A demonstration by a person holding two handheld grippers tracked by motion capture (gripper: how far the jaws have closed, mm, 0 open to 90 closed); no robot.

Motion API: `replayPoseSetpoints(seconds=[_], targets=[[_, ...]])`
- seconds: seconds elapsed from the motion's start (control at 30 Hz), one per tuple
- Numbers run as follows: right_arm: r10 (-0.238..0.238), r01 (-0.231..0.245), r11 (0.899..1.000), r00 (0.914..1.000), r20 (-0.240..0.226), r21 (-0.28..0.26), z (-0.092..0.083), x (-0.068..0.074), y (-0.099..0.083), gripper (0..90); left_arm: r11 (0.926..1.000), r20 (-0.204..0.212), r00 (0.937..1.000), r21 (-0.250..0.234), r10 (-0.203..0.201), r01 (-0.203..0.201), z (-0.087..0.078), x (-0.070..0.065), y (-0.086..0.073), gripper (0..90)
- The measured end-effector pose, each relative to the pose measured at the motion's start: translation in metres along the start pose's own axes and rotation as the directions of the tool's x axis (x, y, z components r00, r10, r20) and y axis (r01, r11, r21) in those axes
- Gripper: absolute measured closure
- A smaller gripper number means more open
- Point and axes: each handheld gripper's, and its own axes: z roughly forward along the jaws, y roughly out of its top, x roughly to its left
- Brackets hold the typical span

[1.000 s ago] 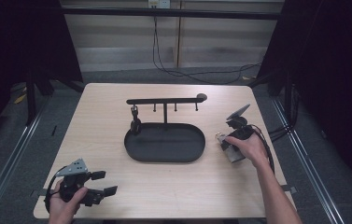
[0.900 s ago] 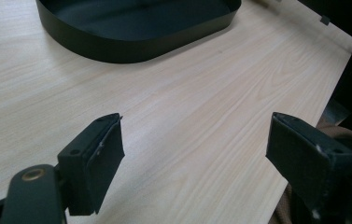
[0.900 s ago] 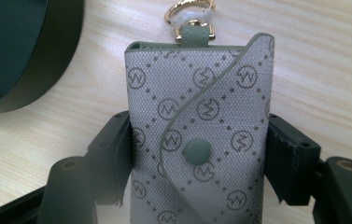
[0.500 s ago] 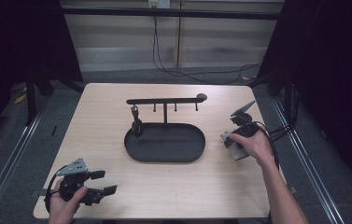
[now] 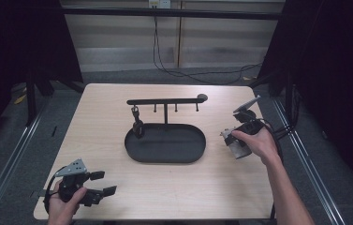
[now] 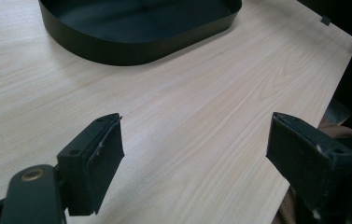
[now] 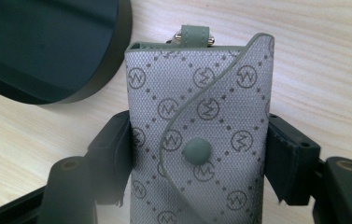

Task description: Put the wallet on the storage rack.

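A grey monogram key pouch (image 7: 201, 112) with a snap flap lies on the wooden table (image 5: 99, 122), right of the black oval tray (image 5: 174, 157). My right gripper (image 7: 199, 156) is shut on the pouch, one jaw pressed against each long side. In the high view the pouch (image 5: 236, 146) sits under the person's right hand and the right gripper (image 5: 235, 139). My left gripper (image 5: 105, 183) rests open near the front left corner. Between its fingers (image 6: 96, 158) there is only bare table; the tray's wall (image 6: 117, 51) lies ahead.
A black rack (image 5: 165, 101) with several hooks rises from the tray's back edge; a small dark item (image 5: 137, 125) hangs from its left hook. The tray's edge (image 7: 89, 84) is close to the pouch's left. Cables trail off the table's right side.
The right hand and its gripper have shifted slightly to the right with the pouch between the jaws. The left gripper has stayed put.
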Motion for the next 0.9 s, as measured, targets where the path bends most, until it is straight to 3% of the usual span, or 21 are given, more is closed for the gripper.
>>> replayPoseSetpoints(seconds=[0.3, 0.6, 0.9], targets=[[-0.011, 0.011, 1.000, 0.9999, 0.001, -0.018, -0.016, 0.009, 0.001, 32.9, 1.0000, -0.003, 1.0000, 0.007, -0.002, 0.002, 0.001, 0.000, 0.000, 18.5], [-0.013, 0.010, 0.998, 0.9988, -0.047, -0.066, -0.029, 0.017, 0.003, 32.9, 1.0000, 0.002, 1.0000, 0.006, -0.002, 0.002, 0.001, 0.000, 0.000, 18.5], [-0.033, 0.020, 0.992, 0.9942, -0.102, -0.121, -0.031, 0.035, 0.009, 33.0, 1.0000, -0.005, 1.0000, 0.006, -0.004, 0.004, 0.000, 0.000, 0.000, 18.5]])
